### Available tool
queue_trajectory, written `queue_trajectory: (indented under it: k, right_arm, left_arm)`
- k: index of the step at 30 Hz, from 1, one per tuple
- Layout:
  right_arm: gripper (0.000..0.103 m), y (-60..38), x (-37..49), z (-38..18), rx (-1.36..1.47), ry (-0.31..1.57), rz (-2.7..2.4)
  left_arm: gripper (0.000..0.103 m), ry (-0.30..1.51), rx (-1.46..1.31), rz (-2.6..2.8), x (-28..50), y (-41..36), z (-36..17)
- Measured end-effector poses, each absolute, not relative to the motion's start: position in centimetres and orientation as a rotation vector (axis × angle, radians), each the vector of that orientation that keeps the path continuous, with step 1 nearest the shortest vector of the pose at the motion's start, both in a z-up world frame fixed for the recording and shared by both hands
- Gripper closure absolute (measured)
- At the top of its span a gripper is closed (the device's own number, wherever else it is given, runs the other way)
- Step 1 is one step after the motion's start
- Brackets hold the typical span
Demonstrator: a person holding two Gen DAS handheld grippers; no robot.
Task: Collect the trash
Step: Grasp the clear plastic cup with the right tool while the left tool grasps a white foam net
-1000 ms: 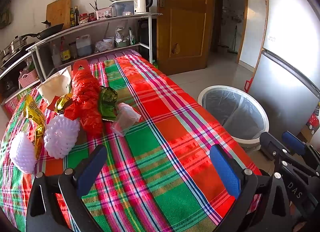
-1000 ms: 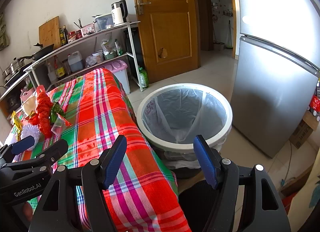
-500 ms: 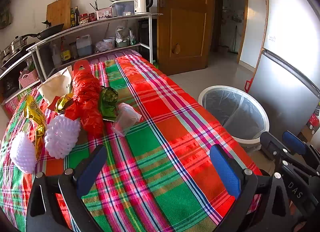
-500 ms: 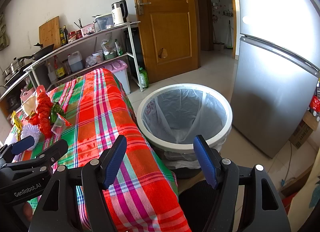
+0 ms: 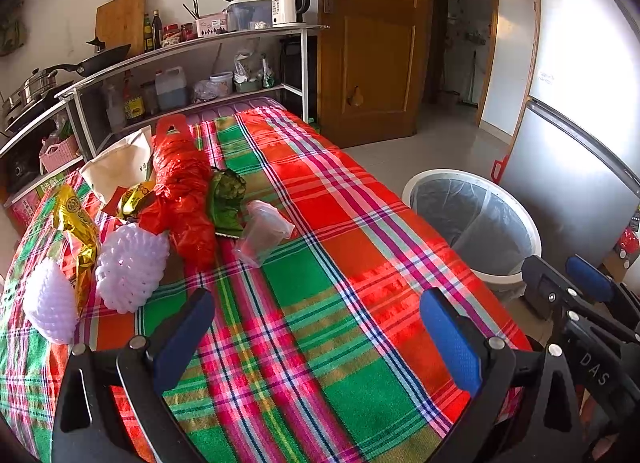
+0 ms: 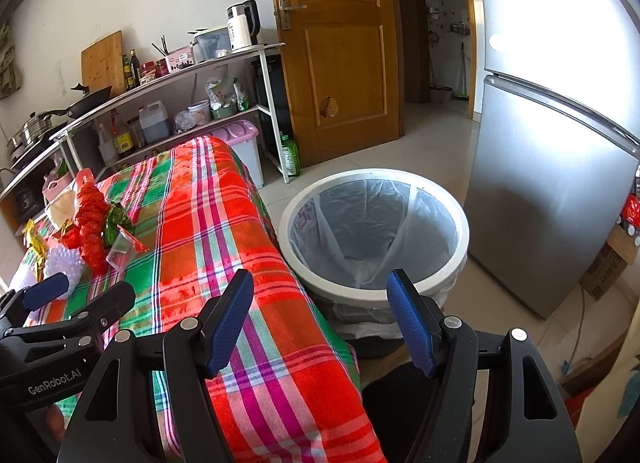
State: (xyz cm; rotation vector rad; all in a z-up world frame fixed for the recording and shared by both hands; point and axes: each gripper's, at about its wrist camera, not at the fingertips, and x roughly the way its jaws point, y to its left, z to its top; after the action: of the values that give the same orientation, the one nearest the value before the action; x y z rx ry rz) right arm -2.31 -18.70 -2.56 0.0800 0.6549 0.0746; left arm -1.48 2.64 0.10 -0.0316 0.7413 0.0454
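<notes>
Nothing has moved: both claws (image 5: 318, 337) (image 6: 320, 317) gape wide, empty; trash bin (image 6: 460, 223) holds only its liner.

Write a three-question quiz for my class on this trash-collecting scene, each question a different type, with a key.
1. True or false: the left gripper is shut on the clear plastic cup.
2. The trash bin stands: A) on the table B) on the floor beside the table C) on the shelf.
3. Fill in: the bin's liner bag holds ___ trash so far.

Key: 1 false; 2 B; 3 no.
</notes>
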Motion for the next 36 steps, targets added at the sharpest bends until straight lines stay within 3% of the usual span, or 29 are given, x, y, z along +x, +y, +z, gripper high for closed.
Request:
queue_trajectory:
  k: [23,36]
  right_arm:
    - [0.033,-4.8,3.1,-2.7,0.001,0.743,0.558]
    - [0.033,-0.4,7.6,-4.5,-0.035,0.866,0.554]
  left_arm:
    - [0.0,0.739,-0.268,0.422,-7.9,22.7,0.5]
    - [0.001,0.804,-0.362,0.378,-5.6,26.3,-2.1]
